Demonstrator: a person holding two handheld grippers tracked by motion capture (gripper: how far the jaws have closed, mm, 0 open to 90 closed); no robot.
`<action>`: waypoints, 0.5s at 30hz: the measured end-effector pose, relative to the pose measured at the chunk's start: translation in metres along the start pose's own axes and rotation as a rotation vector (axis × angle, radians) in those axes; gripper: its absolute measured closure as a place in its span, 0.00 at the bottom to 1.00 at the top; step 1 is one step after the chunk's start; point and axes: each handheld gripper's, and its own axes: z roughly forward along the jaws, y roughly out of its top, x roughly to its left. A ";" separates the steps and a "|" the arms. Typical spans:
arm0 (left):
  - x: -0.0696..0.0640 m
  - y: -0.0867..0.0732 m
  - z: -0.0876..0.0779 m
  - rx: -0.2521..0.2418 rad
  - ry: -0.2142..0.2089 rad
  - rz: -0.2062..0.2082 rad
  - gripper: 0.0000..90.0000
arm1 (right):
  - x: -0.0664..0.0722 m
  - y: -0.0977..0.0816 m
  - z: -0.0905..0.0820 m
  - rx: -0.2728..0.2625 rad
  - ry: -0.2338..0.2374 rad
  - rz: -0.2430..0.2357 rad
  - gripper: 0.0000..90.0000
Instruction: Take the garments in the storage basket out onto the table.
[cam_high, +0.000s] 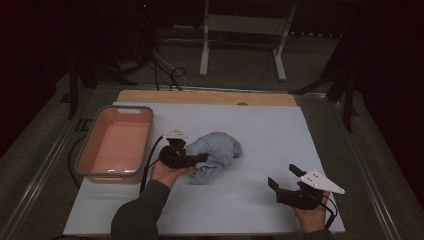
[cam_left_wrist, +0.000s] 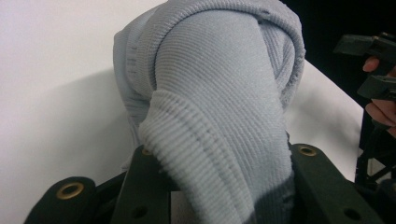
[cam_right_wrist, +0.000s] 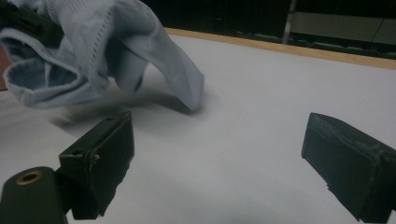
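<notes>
Left claw is clamped on a fold of the grey cloth, which lies bunched mid-desk beside the pink bin. Right claw hovers apart, empty. Step in hand: gripping the cloth. Next move likely calls for lifting it toward the bin.

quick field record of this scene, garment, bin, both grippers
garment: crumpled light blue knit, on the white sheet
left gripper: jaws closed on a fold of the garment
right gripper: jaws open, nothing between them, apart from the garment
bin: pink tub, left of the garment, looks empty
</notes>
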 end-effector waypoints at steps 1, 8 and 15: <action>-0.002 0.000 0.004 0.002 0.013 -0.002 0.64 | 0.000 0.000 0.000 0.000 0.000 -0.001 0.11; -0.003 0.003 0.005 -0.032 0.051 -0.014 0.16 | 0.000 0.000 0.000 0.001 0.001 0.000 0.11; -0.001 0.005 -0.009 -0.093 0.041 -0.010 0.01 | 0.000 0.000 0.001 0.004 0.003 -0.003 0.11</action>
